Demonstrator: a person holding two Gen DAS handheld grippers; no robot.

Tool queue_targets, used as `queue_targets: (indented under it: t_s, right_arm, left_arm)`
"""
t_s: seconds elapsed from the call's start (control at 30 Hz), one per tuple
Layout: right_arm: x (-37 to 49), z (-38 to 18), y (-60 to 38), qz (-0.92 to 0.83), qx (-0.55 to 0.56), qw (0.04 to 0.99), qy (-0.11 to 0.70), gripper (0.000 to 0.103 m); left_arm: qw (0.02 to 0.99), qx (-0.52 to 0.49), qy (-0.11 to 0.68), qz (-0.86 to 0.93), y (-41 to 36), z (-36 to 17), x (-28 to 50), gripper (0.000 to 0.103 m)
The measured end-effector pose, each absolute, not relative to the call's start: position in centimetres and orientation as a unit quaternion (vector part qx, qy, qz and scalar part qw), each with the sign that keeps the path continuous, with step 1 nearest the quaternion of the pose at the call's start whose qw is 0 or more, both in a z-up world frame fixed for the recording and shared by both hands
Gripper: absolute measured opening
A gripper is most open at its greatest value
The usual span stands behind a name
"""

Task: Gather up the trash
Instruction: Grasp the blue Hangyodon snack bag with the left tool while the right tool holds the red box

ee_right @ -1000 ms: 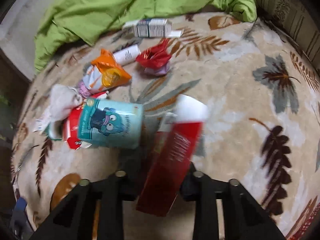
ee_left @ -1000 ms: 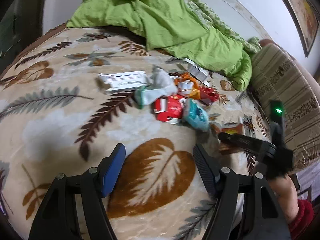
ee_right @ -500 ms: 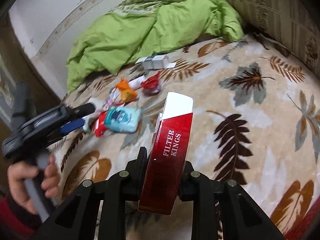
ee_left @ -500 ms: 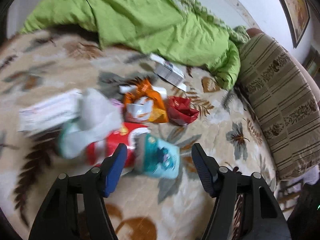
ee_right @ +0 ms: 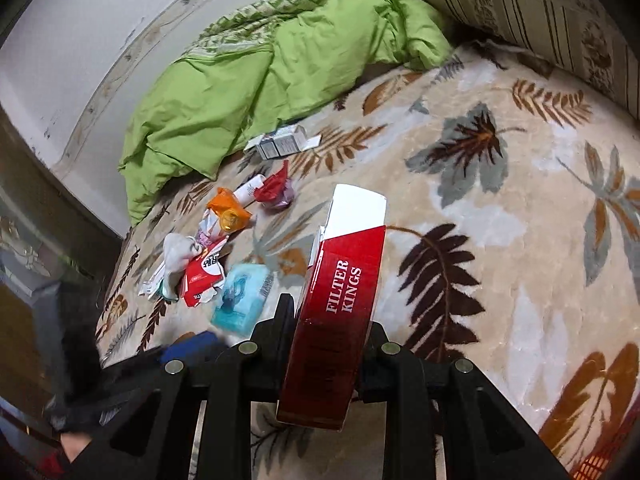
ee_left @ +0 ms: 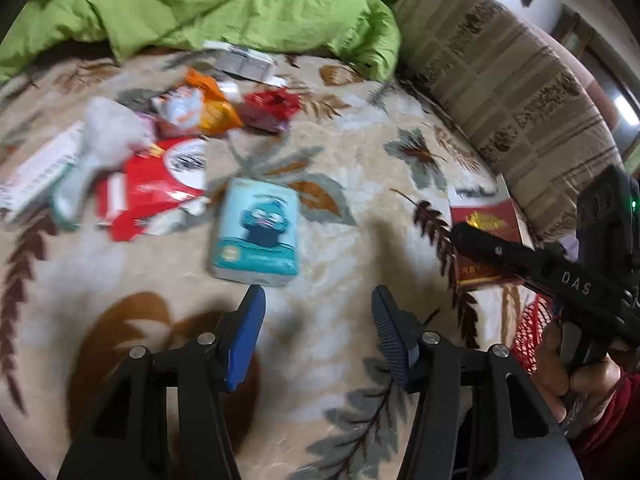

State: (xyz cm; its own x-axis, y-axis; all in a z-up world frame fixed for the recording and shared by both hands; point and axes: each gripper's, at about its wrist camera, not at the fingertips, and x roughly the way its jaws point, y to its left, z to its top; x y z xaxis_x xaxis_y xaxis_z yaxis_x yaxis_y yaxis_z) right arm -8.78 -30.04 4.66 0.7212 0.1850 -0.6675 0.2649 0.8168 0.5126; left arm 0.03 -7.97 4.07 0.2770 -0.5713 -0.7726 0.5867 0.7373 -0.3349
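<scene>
Gripping the red carton (ee_right: 340, 320) upright between our right gripper (ee_right: 326, 344) jaws, hovering our left gripper (ee_left: 318, 320) with jaws parted and just been closing on nothing, just short of the teal tissue pack (ee_left: 256, 232), bare leaf-print blanket (ee_right: 500, 216) stretching rightward to the striped bolster (ee_left: 500, 80), litter pile (ee_left: 160, 160) crowding the left.

Bed (ee_right: 520, 208) covered by leaf-print blanket. Lying on it: crumpled green duvet (ee_right: 256, 80), white carton (ee_right: 282, 143), red wrapper (ee_left: 272, 108), orange packet (ee_left: 204, 110), red-and-white packet (ee_left: 160, 188), teal tissue pack (ee_left: 258, 232), white box (ee_left: 36, 172). Striped bolster (ee_left: 508, 92) along one edge.
</scene>
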Motion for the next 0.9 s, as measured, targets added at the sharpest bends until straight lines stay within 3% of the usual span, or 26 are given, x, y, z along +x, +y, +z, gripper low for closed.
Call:
queue_targets:
  t_s: [0.1,0.37,0.4,0.43,0.47,0.6,0.9]
  right_arm:
    - [-8.7,4.8,-29.9,-0.019,0.298,0.879,0.371,0.026]
    - [-8.7,4.9,-29.5,-0.019,0.287,0.883,0.37,0.026]
    - [-8.7,4.9,-29.6,-0.02,0.286,0.884,0.37,0.026]
    - [-8.8,5.0,-29.6,-0.02,0.286,0.884,0.369,0.026]
    - [-8.8,5.0,-29.5,-0.02,0.284,0.885,0.369,0.026]
    - [-8.8,5.2,-29.2,-0.018,0.273,0.888,0.369,0.026]
    - [-8.5,5.8,-27.0,0.014,0.224,0.901,0.37,0.026]
  left_arm:
    - [0.827,0.017,0.464,-0.318,-7.6,5.2,1.4,0.07]
    - [0.823,0.058,0.495,-0.273,-11.8,2.4,4.0,0.071]
    - [0.826,0.067,0.497,-0.257,-12.2,1.9,4.3,0.068]
    - [0.827,0.067,0.5,-0.248,-12.5,1.2,4.6,0.054]
    - [0.828,0.065,0.501,-0.245,-12.4,0.8,4.7,0.048]
    - [0.84,0.047,0.487,-0.235,-11.4,0.9,4.2,0.038]
    - [0.87,0.012,0.443,-0.216,-6.8,3.6,-2.2,0.037]
